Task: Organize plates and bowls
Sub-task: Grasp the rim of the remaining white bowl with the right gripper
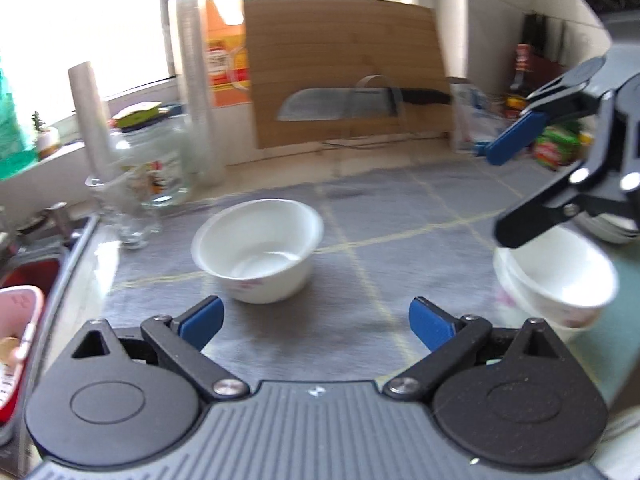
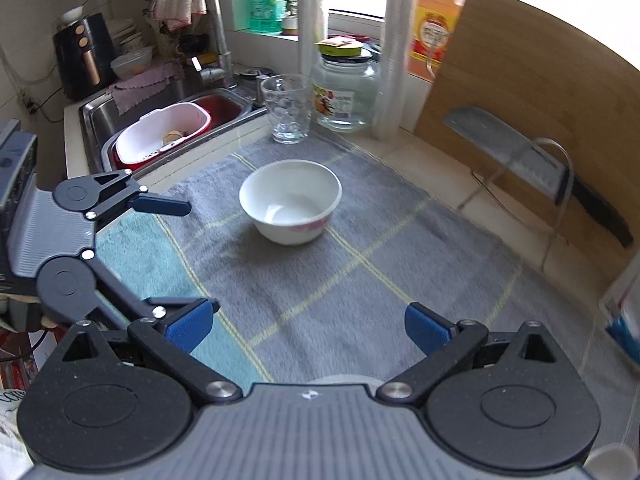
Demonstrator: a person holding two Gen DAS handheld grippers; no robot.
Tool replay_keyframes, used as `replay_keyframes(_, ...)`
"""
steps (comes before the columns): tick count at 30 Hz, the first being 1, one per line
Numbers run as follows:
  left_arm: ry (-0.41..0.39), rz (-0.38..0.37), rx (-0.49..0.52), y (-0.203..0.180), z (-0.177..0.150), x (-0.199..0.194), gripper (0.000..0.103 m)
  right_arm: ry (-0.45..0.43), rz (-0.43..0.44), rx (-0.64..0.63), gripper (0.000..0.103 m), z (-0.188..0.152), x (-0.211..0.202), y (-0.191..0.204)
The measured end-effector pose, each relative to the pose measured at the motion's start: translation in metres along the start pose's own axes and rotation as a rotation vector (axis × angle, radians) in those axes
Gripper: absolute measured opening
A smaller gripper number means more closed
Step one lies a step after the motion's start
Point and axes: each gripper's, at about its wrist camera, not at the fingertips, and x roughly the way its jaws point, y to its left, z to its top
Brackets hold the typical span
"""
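Note:
A white bowl with a pink pattern (image 1: 258, 250) stands alone on the grey checked cloth (image 1: 400, 216); it also shows in the right wrist view (image 2: 290, 202). My left gripper (image 1: 316, 324) is open and empty, just short of that bowl. Two nested white bowls (image 1: 556, 280) stand at the right, under my right gripper (image 1: 504, 192), which is open above them. In its own view my right gripper (image 2: 310, 326) is open and empty over the cloth (image 2: 360, 280), and my left gripper (image 2: 184, 256) shows at the left, open.
A glass tumbler (image 2: 286, 110), a glass jar (image 2: 346, 94) and tall sleeves of plastic cups (image 2: 394, 52) stand behind the cloth. A wooden cutting board (image 2: 520, 92) with a cleaver (image 2: 516, 156) leans at the right. A sink (image 2: 132, 120) with a pink basket (image 2: 164, 132) lies at the left.

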Motion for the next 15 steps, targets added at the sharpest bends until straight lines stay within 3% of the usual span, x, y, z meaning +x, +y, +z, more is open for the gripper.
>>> replay_keyframes(4, -0.009, 0.038, 0.003, 0.014, 0.0, 0.015, 0.099, 0.007, -0.003, -0.036, 0.103, 0.02, 0.019, 0.003)
replay_keyframes(15, -0.001, 0.032, -0.039, 0.043, 0.0, 0.067, 0.099, 0.055, 0.025, -0.012, 0.103, 0.067, 0.078, -0.004)
